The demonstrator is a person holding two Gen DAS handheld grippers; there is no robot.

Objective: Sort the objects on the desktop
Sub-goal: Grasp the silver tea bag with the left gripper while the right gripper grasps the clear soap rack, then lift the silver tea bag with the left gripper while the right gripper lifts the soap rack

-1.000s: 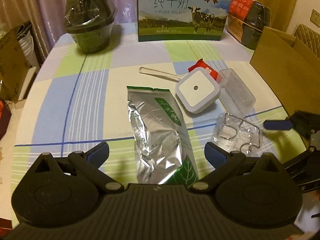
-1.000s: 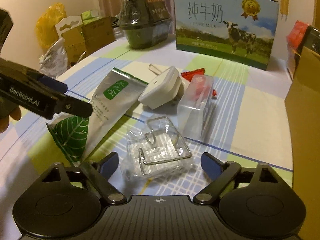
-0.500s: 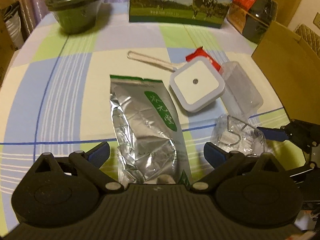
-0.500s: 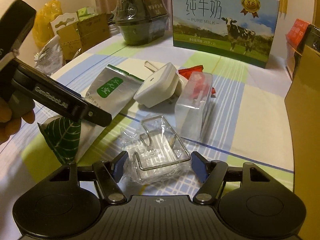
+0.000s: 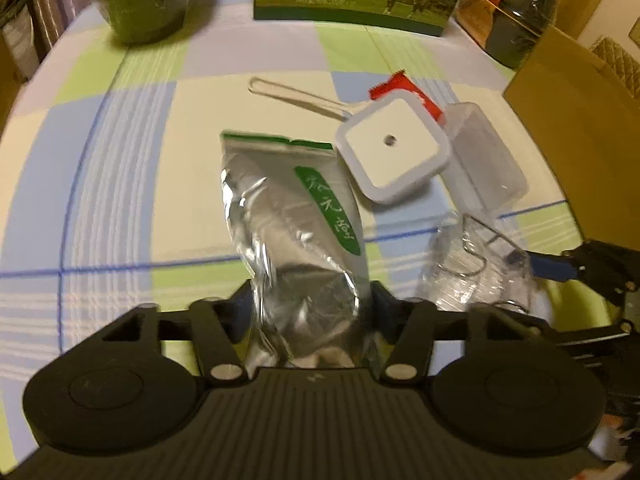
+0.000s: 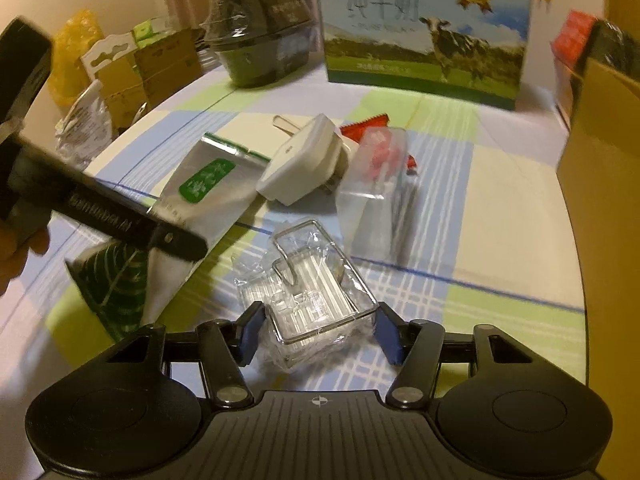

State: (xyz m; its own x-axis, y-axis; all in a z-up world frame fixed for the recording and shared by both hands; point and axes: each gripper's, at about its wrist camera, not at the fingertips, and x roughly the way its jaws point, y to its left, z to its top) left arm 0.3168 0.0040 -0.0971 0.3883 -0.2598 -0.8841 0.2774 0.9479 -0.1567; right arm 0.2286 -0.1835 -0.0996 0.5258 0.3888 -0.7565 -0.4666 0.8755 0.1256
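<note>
Since a second earlier, the left gripper [image 5: 312,304] had been lowered over the silver pouch [image 5: 288,216] mid-table, jaws closing against its near end. The right gripper [image 6: 318,334] was closing around the wrapped wire holder [image 6: 308,288] toward the table's right edge, pads apparently not yet pressing. Both pickups were judged imminent.

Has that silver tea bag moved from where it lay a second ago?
Yes. The silver tea bag now has its top corner under the white square plug, and its lower end is lifted off the tablecloth between the closing jaws.
</note>
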